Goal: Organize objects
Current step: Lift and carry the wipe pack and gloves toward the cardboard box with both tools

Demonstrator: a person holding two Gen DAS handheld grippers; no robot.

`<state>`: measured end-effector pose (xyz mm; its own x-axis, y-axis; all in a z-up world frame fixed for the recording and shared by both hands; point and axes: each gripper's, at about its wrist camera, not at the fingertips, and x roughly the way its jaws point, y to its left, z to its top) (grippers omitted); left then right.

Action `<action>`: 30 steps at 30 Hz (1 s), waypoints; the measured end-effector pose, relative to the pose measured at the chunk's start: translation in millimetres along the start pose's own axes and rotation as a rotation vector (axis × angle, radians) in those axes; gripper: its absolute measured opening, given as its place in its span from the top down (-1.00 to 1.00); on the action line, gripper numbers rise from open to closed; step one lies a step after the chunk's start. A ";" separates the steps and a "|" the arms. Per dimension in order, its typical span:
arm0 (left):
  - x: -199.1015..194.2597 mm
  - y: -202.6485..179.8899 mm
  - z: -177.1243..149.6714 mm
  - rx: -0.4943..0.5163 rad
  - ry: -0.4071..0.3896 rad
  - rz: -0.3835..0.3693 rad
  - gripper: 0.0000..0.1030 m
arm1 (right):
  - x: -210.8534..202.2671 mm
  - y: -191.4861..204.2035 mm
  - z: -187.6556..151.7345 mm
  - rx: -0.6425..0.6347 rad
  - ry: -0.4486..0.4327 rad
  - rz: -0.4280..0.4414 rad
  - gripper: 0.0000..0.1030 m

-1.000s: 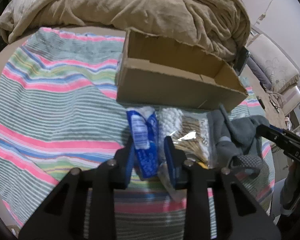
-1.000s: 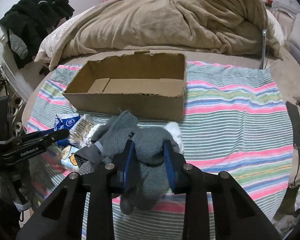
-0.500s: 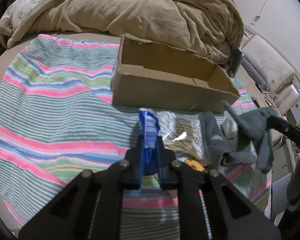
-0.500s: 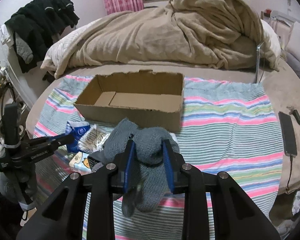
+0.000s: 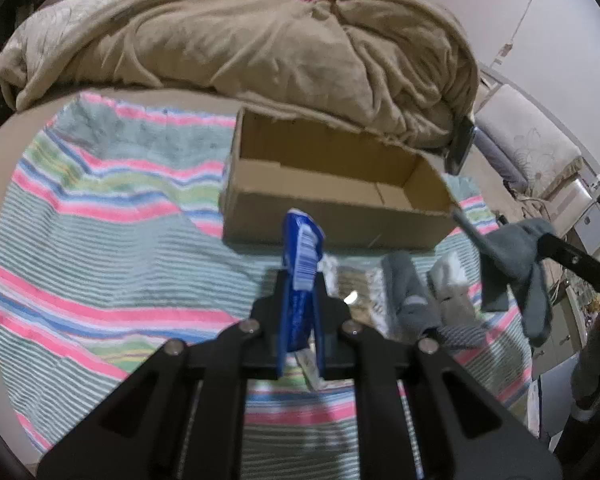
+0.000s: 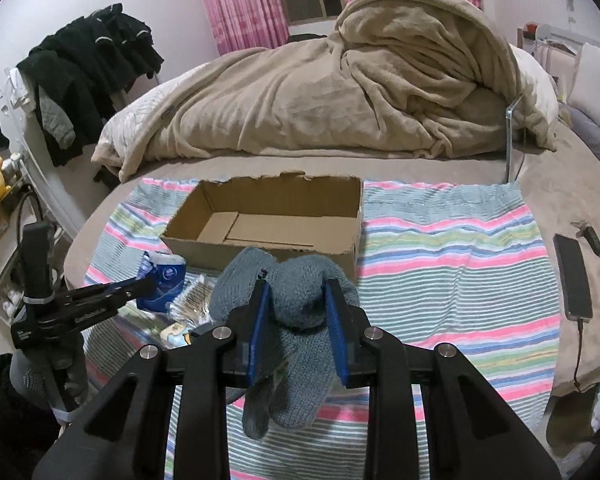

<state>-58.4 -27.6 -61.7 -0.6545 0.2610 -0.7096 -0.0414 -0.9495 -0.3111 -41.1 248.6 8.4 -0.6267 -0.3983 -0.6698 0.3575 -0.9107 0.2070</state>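
Observation:
An open cardboard box [image 5: 332, 196] lies on the striped towel [image 5: 100, 240]; it also shows in the right wrist view [image 6: 268, 224], and nothing shows inside it. My left gripper [image 5: 300, 300] is shut on a blue packet [image 5: 302, 264] and holds it above the towel, in front of the box. My right gripper [image 6: 298, 304] is shut on a grey knitted glove [image 6: 292, 320], lifted in front of the box. In the left wrist view the glove [image 5: 516, 264] hangs at the right. A cotton-swab bag [image 5: 356, 288] and another grey glove [image 5: 408, 296] lie on the towel.
A rumpled beige blanket [image 6: 340, 92] fills the bed behind the box. A phone [image 6: 574, 276] lies at the right on the bed. Dark clothes [image 6: 88, 76] hang at the far left. A small yellow-printed pack [image 6: 176, 330] lies near the swabs.
The left gripper has closed on the blue packet and lifted it off the towel. The right gripper has raised the grey glove higher. Both views now look down into the box more.

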 end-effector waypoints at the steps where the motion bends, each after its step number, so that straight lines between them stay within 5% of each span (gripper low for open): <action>1: -2.8 -0.4 1.4 0.001 -0.008 0.000 0.80 | -0.7 -0.8 1.1 0.002 -0.004 0.009 0.42; 14: -16.9 -9.7 7.1 0.014 -0.033 -0.020 0.80 | 44.7 -6.0 -20.1 -0.004 0.129 0.002 0.30; 16: -18.3 -11.2 7.4 0.017 -0.035 -0.022 0.80 | 50.4 -7.9 -24.5 -0.007 0.144 -0.038 0.06; 23: -24.6 -16.4 11.4 0.025 -0.051 -0.027 0.81 | 63.5 -24.3 -30.5 0.018 0.154 -0.104 -0.31; 27: -29.1 -21.7 13.9 0.037 -0.061 -0.033 0.80 | 68.2 -17.7 -32.5 -0.021 0.168 -0.042 0.25; 28: -29.9 -23.1 14.1 0.040 -0.063 -0.034 0.80 | 69.3 -14.3 -33.6 -0.040 0.176 -0.032 0.55; 30: -30.6 -24.2 14.8 0.042 -0.064 -0.035 0.80 | 68.5 -13.1 -35.1 -0.044 0.177 -0.016 0.63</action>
<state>-48.5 -15.1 -23.2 -0.6989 0.2838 -0.6565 -0.0955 -0.9467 -0.3076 -64.4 237.0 -65.2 -0.5021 -0.3543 -0.7889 0.3803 -0.9097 0.1665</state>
